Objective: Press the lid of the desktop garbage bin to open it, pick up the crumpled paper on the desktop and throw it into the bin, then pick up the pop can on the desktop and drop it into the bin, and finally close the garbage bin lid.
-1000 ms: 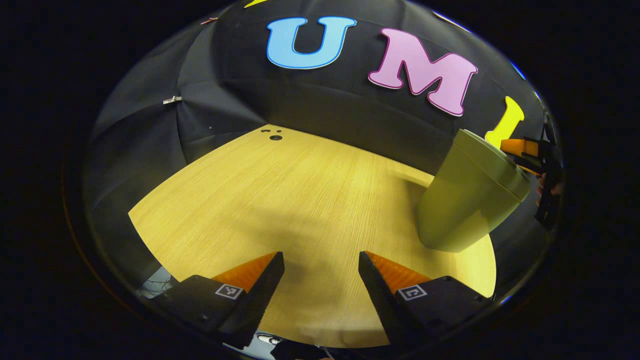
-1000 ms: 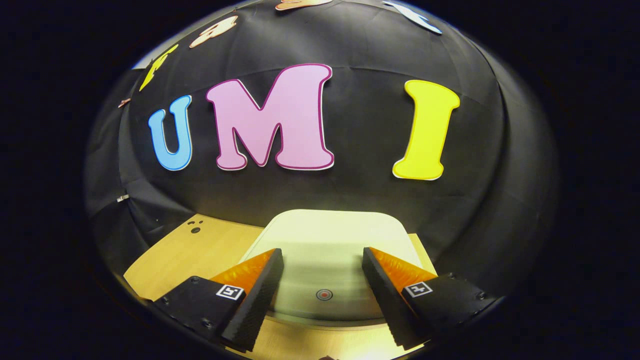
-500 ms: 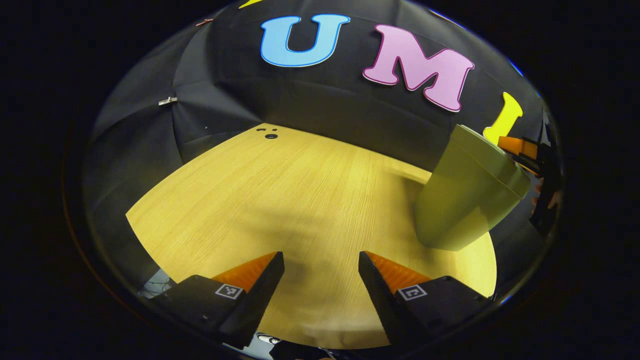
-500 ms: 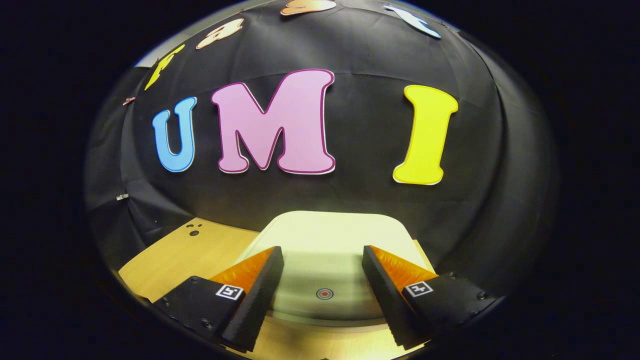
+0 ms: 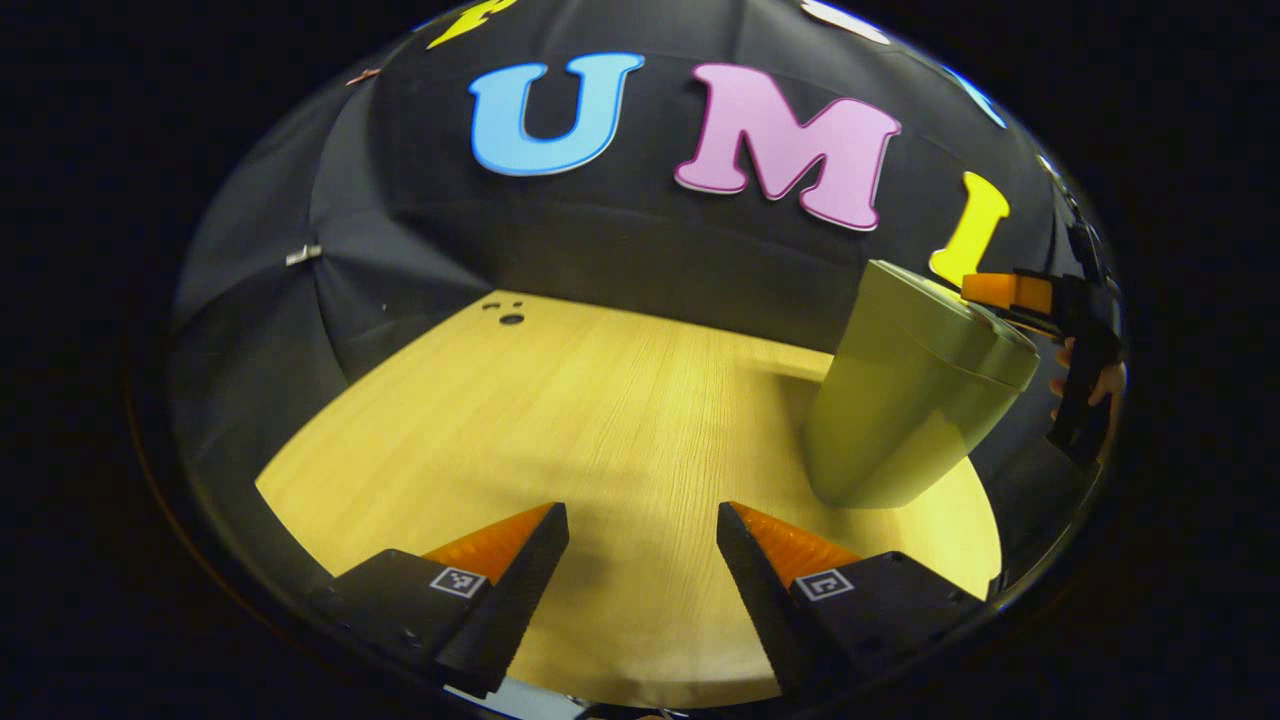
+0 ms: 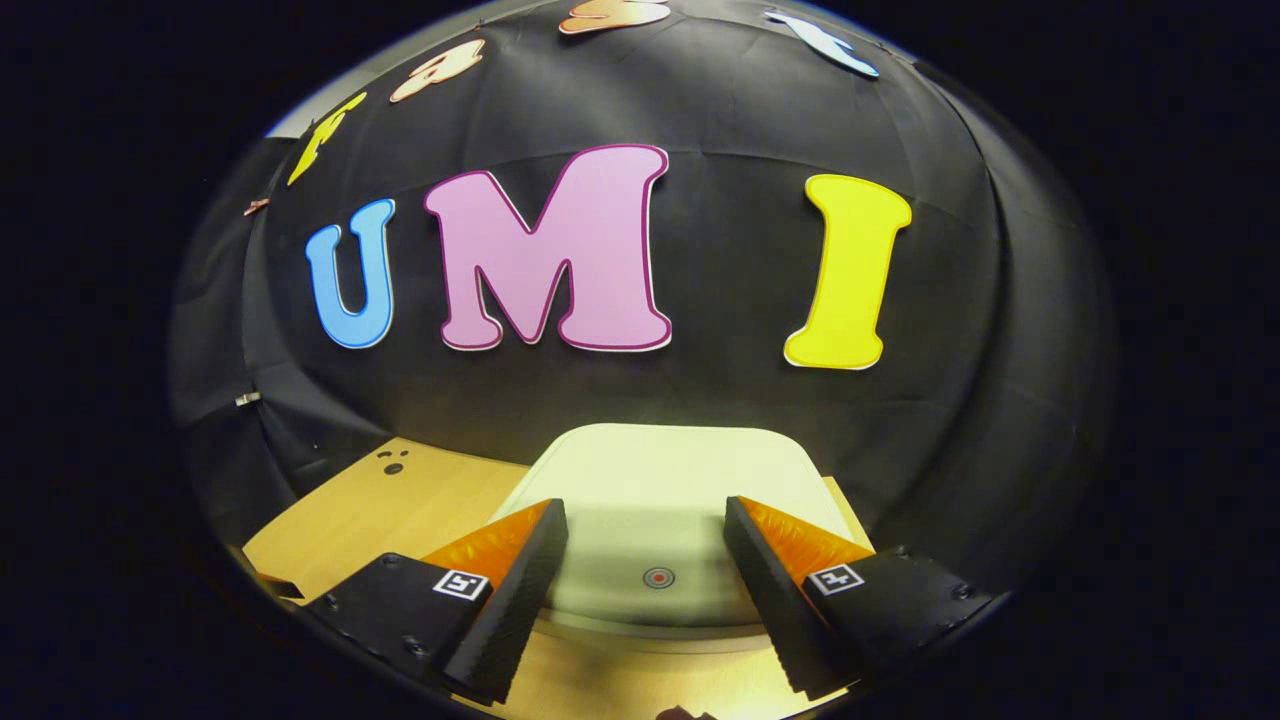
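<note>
The pale green desktop bin (image 5: 905, 405) stands at the right of the wooden table, its lid (image 5: 950, 315) down flat. In the right gripper view that lid (image 6: 665, 480) lies just below and ahead, with a small red dot (image 6: 657, 577) near its front edge. My right gripper (image 6: 645, 520) hangs open above the lid, nothing between its fingers; in the left gripper view it (image 5: 1040, 300) shows beyond the bin, held by a hand (image 5: 1100, 380). My left gripper (image 5: 643, 525) stands open over the bare tabletop, left of the bin.
The light wooden table (image 5: 560, 420) has a small round hole (image 5: 511, 319) near its far left corner. The black cloth wall (image 5: 620, 240) closes in the back and the left side. A metal clip (image 5: 303, 255) sits on the cloth at left.
My left gripper has drawn back and tilted a little, so the bin and the table sit lower and further left in its view. The right gripper has barely moved above the shut lid.
</note>
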Tool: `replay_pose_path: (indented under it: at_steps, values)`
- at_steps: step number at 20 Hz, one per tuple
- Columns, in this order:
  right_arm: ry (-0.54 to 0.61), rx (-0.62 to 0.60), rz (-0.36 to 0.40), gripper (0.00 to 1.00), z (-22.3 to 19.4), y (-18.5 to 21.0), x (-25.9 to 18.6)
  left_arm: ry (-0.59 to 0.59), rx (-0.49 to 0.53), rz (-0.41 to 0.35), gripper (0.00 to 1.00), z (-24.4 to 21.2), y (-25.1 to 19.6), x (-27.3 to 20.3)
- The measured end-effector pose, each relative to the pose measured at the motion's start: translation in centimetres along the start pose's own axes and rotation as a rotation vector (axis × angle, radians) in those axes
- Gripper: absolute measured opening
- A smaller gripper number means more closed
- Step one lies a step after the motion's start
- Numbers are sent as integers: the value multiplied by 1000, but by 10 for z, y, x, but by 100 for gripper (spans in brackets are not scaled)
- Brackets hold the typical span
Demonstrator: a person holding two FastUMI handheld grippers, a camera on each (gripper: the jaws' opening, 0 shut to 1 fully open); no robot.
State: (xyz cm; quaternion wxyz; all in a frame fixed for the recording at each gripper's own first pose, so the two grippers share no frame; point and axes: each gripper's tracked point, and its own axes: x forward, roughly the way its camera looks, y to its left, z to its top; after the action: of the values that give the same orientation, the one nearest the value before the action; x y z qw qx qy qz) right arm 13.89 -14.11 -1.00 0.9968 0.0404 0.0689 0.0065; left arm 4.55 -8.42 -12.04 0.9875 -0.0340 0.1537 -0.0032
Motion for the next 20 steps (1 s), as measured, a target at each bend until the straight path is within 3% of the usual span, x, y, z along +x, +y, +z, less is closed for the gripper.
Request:
replay_pose_path:
  at_steps: [4,10,14,20]
  values:
    - [-46,-37,-18,99,10,23,-41,-128,83,-41,96,41,2,-23]
    - [-90,10,-42,99,3,65,-114,-251,186,-104,96,75,12,-73]
    - [-76,22,-55,99,-23,89,-156,-311,230,-133,96,72,23,-99]
    - [5,44,-56,99,-72,124,-202,-258,202,-186,95,35,41,-125]
